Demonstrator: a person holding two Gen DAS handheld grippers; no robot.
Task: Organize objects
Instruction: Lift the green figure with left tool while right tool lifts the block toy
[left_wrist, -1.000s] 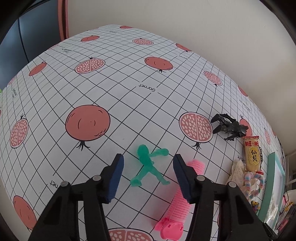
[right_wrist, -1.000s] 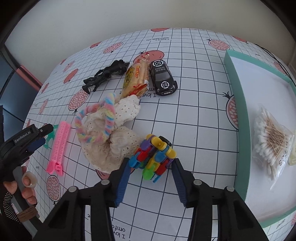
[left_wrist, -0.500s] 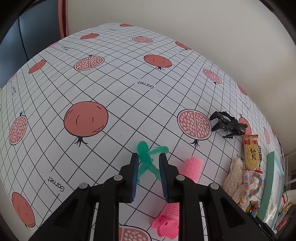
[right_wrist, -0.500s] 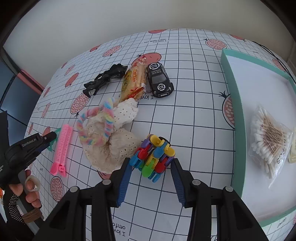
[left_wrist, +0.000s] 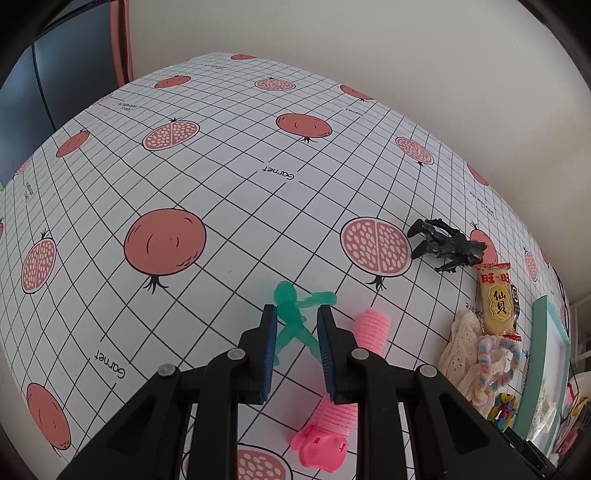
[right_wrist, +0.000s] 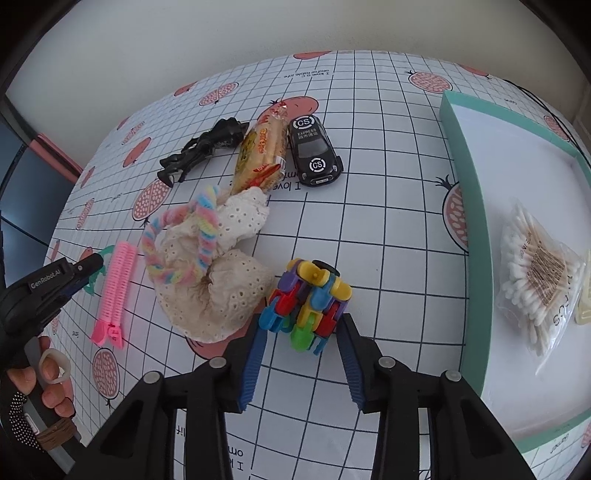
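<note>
In the left wrist view my left gripper is shut on a green toy figure, its blue pads pressing the figure's body just above the pomegranate tablecloth. A pink hair clip lies right beside it. In the right wrist view my right gripper is open, its pads on either side of a multicolour block toy that rests on the cloth. The left gripper shows there at the far left.
A teal tray at the right holds a bag of cotton swabs. A cream lace cloth with a rainbow loop, a snack packet, a black toy car and a black figure lie behind.
The left gripper has closed from wide open onto the green figure and lifted slightly. The right gripper has eased forward around the block toy, still open.
</note>
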